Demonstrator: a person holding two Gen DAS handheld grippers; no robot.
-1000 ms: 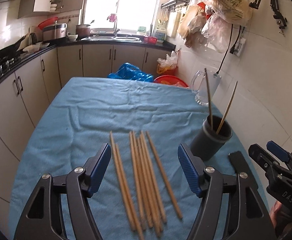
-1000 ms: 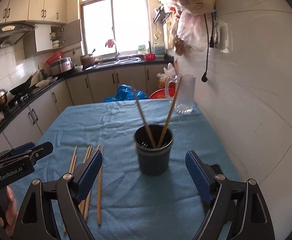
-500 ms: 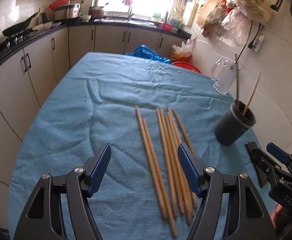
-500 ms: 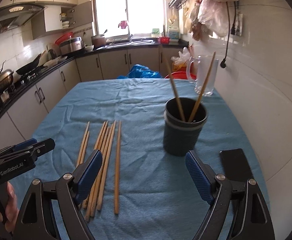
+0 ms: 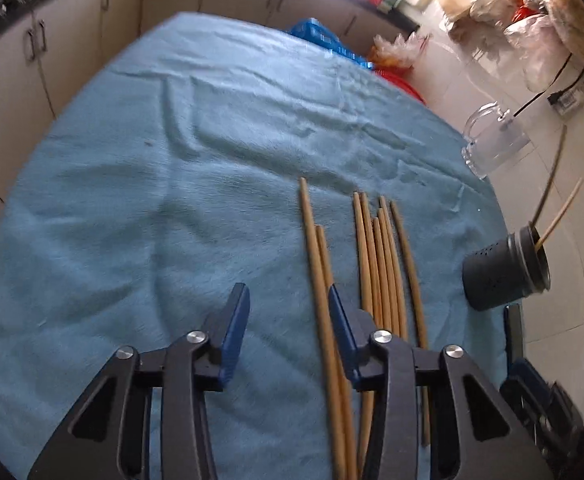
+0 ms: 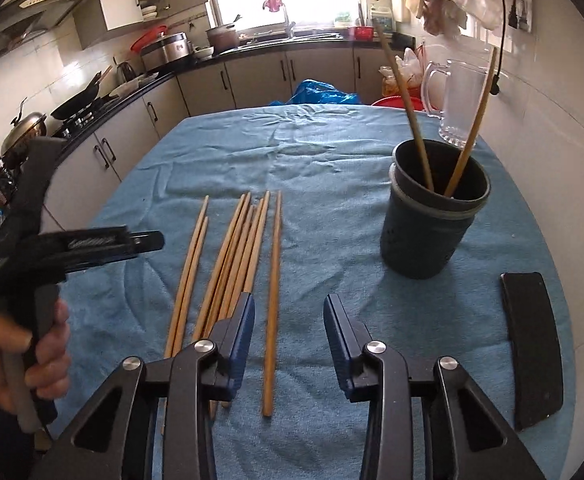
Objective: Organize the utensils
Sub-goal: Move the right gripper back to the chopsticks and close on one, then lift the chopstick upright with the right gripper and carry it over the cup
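Note:
Several wooden chopsticks [image 5: 384, 264] lie side by side on the blue cloth [image 5: 171, 208]. My left gripper [image 5: 287, 312] hangs low over them, jaws closing, and the leftmost pair of chopsticks [image 5: 318, 264] runs between the jaws close to the right finger, untouched. My right gripper [image 6: 289, 316] is also closing, with the rightmost single chopstick [image 6: 273, 280] between its jaws; the pads are clear of it. A dark round holder [image 6: 432, 232] stands to the right with two chopsticks leaning in it.
A flat black object [image 6: 532, 352] lies near the table's right edge, and a clear glass pitcher [image 6: 460, 104] stands behind the holder. A hand [image 6: 31, 352] holds the left gripper at the left of the right wrist view. Kitchen cabinets [image 6: 251, 80] ring the table.
Both grippers have dropped closer to the cloth and tipped downward, and their jaws have narrowed. The left one shifted left, bringing the leftmost pair between its jaws; the right one now straddles the rightmost chopstick.

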